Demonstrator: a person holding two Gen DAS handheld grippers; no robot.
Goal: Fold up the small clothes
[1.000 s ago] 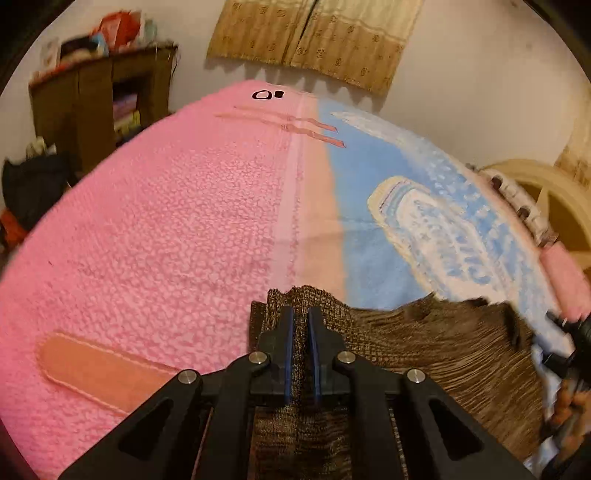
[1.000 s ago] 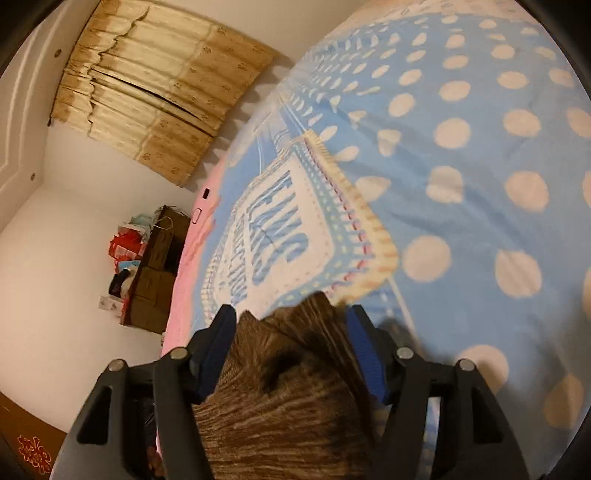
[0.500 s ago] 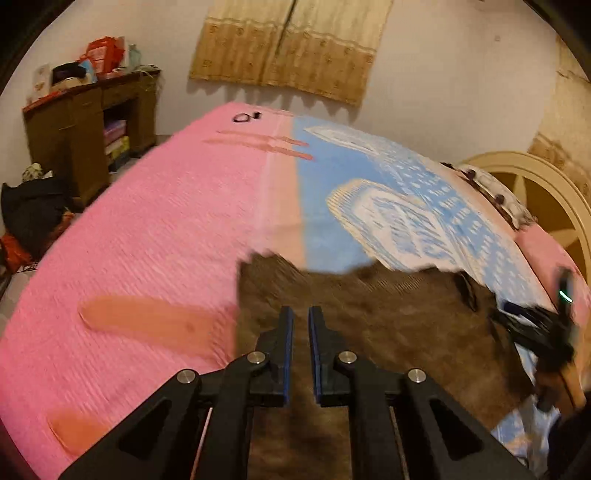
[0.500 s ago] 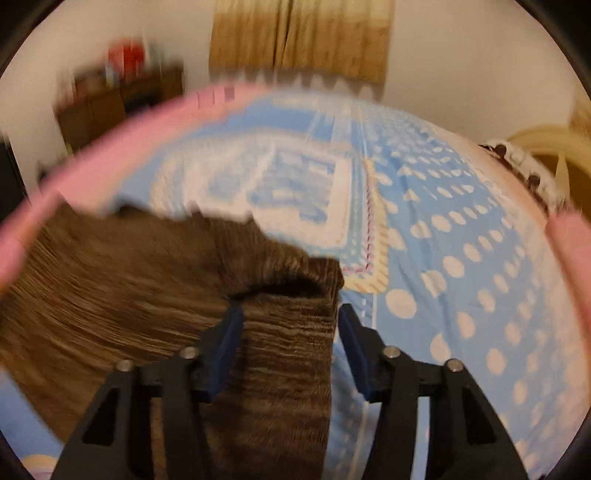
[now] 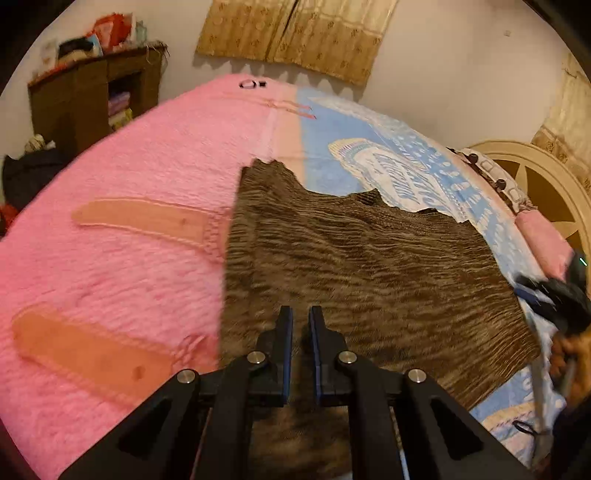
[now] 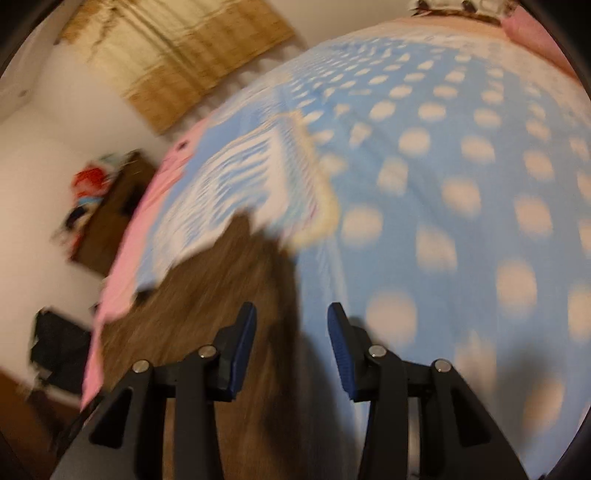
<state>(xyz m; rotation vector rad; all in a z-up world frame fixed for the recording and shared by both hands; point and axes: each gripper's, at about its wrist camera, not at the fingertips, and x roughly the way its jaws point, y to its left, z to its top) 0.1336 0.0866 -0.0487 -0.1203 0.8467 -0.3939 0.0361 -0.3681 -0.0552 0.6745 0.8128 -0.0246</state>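
Observation:
A brown knit garment (image 5: 362,266) lies spread flat on the bed, across the pink and blue blanket. My left gripper (image 5: 301,319) sits over its near edge with the jaws almost together; the near hem runs under the fingers, so whether it is pinched is unclear. My right gripper (image 6: 291,317) is open and empty, its fingers wide apart above the garment's right edge (image 6: 229,295). The right gripper also shows in the left wrist view (image 5: 554,299), blurred, at the garment's right side.
The bed has a pink blanket (image 5: 122,236) on the left and a blue dotted one (image 6: 443,184) on the right. A wooden shelf (image 5: 92,96) stands far left, a cream headboard (image 5: 546,192) at right, a curtain (image 5: 295,33) on the wall.
The garment went from bunched and lifted to spread flat on the bed. My right gripper let go of it and opened. Both views swung.

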